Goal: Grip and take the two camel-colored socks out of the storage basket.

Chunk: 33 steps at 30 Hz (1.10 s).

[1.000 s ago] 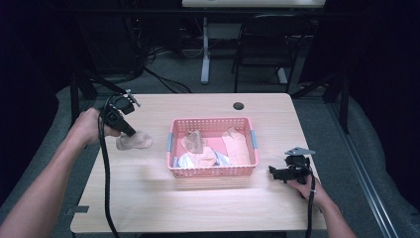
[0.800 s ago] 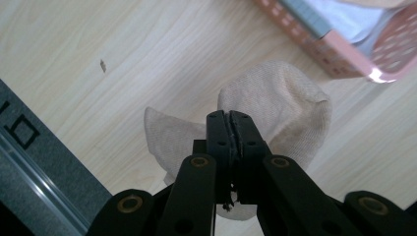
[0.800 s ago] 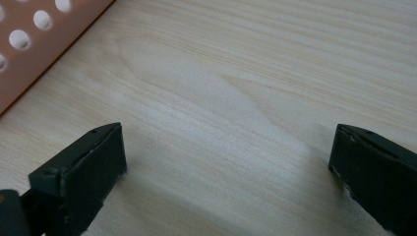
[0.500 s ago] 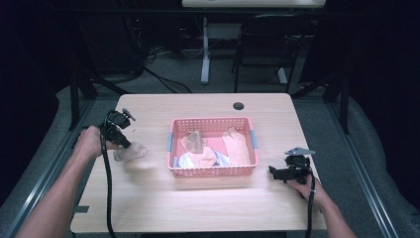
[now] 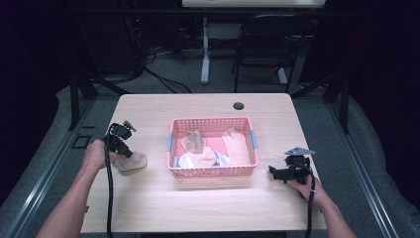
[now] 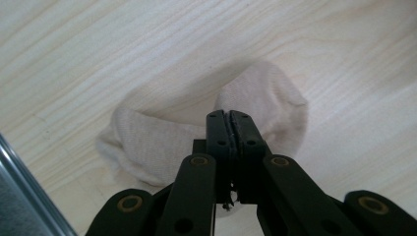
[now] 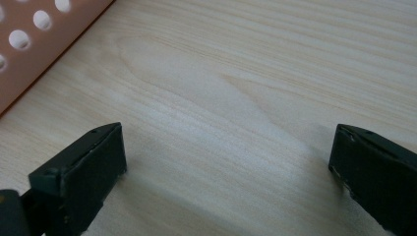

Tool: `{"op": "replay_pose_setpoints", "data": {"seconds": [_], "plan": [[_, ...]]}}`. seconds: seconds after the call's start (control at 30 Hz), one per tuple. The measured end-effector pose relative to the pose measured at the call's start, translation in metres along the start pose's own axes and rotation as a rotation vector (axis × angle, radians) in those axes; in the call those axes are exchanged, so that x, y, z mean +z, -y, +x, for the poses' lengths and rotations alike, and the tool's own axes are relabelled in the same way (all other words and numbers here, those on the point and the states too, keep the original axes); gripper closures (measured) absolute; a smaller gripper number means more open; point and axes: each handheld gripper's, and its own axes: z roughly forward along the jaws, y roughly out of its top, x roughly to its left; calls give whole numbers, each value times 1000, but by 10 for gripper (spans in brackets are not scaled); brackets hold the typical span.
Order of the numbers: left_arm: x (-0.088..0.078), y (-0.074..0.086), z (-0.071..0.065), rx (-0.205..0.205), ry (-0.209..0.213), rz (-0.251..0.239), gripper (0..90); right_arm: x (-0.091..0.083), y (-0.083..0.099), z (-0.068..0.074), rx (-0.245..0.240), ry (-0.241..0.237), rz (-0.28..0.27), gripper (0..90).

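The high view looks forward and down from above the person's side, taking in the whole table (image 5: 208,203) with the pink basket (image 5: 212,171) at its middle. The left gripper view looks steeply down, very close, at the tabletop left of the basket, where a beige sock (image 6: 147,142) lies, also seen in the high view (image 5: 131,162). The right gripper view looks low and close across the wood just right of the basket, whose perforated wall (image 7: 34,49) fills its upper left corner.

No legible text or labels.
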Motion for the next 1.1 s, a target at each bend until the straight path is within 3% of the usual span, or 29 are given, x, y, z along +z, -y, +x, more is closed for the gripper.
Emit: {"op": "replay_pose_setpoints", "data": {"seconds": [0.3, 0.43, 0.5, 0.53, 0.63, 0.67, 0.8, 1.1], "plan": [[18, 11, 7, -68, 16, -15, 860, 0, 0, 0, 0, 0, -1, 1], [15, 14, 8, -102, 11, -58, 640, 0, 0, 0, 0, 0, 0, 1], [10, 17, 8, -120, 13, -94, 589, 0, 0, 0, 0, 0, 0, 1], [5, 20, 9, -139, 9, -129, 462, 0, 0, 0, 0, 0, -1, 1], [-2, 22, 10, -161, 12, -171, 319, 0, 0, 0, 0, 0, -1, 1], [-5, 24, 10, -171, 16, -194, 319, 0, 0, 0, 0, 0, 0, 1], [-25, 25, 10, -210, 22, -298, 172, 0, 0, 0, 0, 0, 0, 1], [-52, 15, 6, -224, 6, -399, 38, 0, 0, 0, 0, 1, 0, 1]]}}
